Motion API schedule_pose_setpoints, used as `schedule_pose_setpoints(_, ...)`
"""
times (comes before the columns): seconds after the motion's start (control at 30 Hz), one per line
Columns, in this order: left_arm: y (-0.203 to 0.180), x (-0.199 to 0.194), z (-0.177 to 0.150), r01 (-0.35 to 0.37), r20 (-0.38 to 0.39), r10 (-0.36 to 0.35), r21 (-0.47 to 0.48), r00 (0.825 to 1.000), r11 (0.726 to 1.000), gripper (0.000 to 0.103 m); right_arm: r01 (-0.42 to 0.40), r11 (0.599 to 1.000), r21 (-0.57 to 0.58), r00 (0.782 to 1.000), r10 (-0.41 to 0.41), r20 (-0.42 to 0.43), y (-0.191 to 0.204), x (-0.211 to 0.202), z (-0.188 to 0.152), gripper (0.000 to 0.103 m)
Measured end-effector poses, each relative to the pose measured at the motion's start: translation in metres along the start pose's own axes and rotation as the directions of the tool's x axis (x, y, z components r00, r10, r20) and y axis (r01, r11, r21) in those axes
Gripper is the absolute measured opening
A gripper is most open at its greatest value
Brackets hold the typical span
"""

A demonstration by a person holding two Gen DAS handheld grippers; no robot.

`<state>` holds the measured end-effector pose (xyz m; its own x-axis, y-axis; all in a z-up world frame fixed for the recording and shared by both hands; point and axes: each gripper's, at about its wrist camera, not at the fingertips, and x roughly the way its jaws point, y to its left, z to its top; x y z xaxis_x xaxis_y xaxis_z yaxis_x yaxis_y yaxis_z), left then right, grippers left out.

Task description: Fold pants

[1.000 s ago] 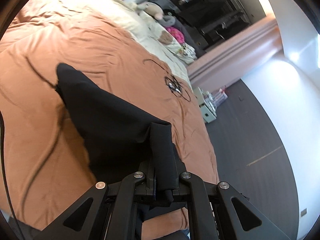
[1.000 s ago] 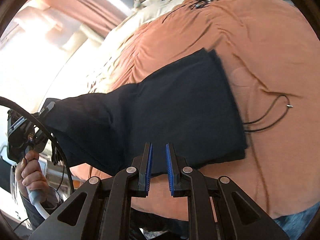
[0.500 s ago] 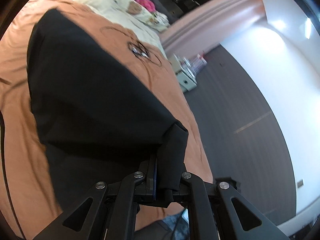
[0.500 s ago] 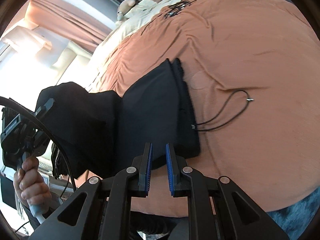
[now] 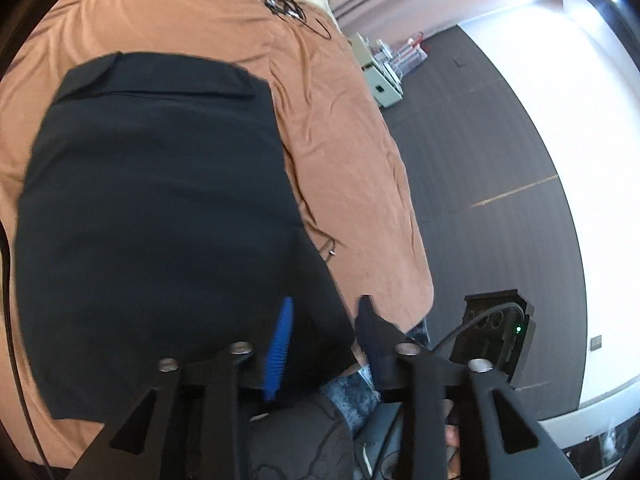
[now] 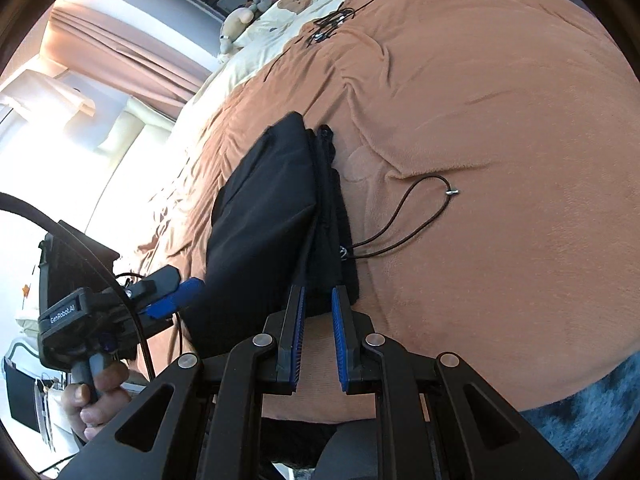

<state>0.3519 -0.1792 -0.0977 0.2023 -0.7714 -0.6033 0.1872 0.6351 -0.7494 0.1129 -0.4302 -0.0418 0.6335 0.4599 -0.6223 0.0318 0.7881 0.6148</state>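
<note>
Black pants (image 5: pixel 160 220) lie folded over on the orange bed cover (image 5: pixel 340 120), the waistband at the far end. My left gripper (image 5: pixel 325 300) sits at the near right corner of the fold. Its jaws are opening, and the cloth lies loose between the blue pads without being pinched. In the right wrist view the pants (image 6: pixel 264 216) show as a thick stack, with the drawstring (image 6: pixel 400 220) trailing to the right. My right gripper (image 6: pixel 318 289) hovers just in front of the stack's near edge, shut to a narrow slit with nothing in it. The left gripper (image 6: pixel 176 292) shows at the left, held by a hand (image 6: pixel 96 396).
A tangle of black cable (image 6: pixel 332 24) lies farther up the bed, near cream bedding and plush toys (image 6: pixel 240 20). The bed's edge drops to dark floor (image 5: pixel 480 160) on the right in the left wrist view. A small white cabinet (image 5: pixel 380 80) stands on that floor.
The left gripper carried the pant end over onto the rest of the pants, came down, and its jaws spread off the cloth. The right gripper drew closer to the stack's near edge.
</note>
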Motion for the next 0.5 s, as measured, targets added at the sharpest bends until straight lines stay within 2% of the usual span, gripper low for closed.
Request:
schedule_pose_setpoints(0.03, 0.002, -0.004, 0.001, -0.004, 0.014, 0.004, -0.001, 1.000, 1.000, 0.051, -0.006, 1.000, -0.002, 1.000, 0.006, -0.004, 0.001, 0.001, 0.000, 0.011)
schedule_pose_setpoints(0.13, 0.010, -0.017, 0.007, -0.031, 0.043, 0.031, -0.003, 0.999, 1.000, 0.052, -0.037, 0.999, 0.000, 0.999, 0.037, -0.022, 0.003, 0.007, 0.000, 0.011)
schedule_pose_setpoints(0.17, 0.015, -0.022, 0.009, -0.052, 0.054, 0.052, -0.007, 0.997, 0.999, 0.052, -0.042, 0.999, 0.001, 0.999, 0.042, -0.027, 0.004, 0.010, 0.000, 0.018)
schedule_pose_setpoints(0.2, 0.015, -0.025, -0.001, -0.069, 0.062, 0.070, -0.010, 0.996, 0.998, 0.052, -0.041, 0.999, -0.001, 0.999, 0.041, -0.030, 0.005, 0.012, 0.001, 0.031)
schedule_pose_setpoints(0.27, 0.026, -0.032, 0.000, -0.109, 0.074, 0.110, -0.022, 0.991, 0.994, 0.052, -0.029, 1.000, -0.007, 0.999, 0.029, -0.032, 0.007, 0.018, 0.000, 0.043)
schedule_pose_setpoints(0.37, 0.040, -0.041, 0.002, -0.154, 0.084, 0.158, -0.047, 0.984, 0.987, 0.052, -0.003, 0.999, -0.031, 0.999, 0.002, -0.045, 0.011, 0.028, 0.000, 0.043)
schedule_pose_setpoints(0.43, 0.062, -0.053, 0.001, -0.176, 0.087, 0.181, -0.070, 0.980, 0.982, 0.052, 0.016, 0.999, -0.046, 0.998, -0.019, -0.063, 0.015, 0.036, -0.001, 0.031)
schedule_pose_setpoints(0.47, 0.070, -0.057, 0.002, -0.188, 0.087, 0.196, -0.084, 0.977, 0.978, 0.052, 0.022, 0.998, -0.052, 0.997, -0.026, -0.069, 0.017, 0.037, -0.002, 0.015)
schedule_pose_setpoints(0.5, 0.079, -0.060, 0.004, -0.196, 0.087, 0.205, -0.096, 0.975, 0.976, 0.052, 0.037, 0.997, -0.062, 0.996, -0.042, -0.075, 0.018, 0.039, -0.003, 0.009)
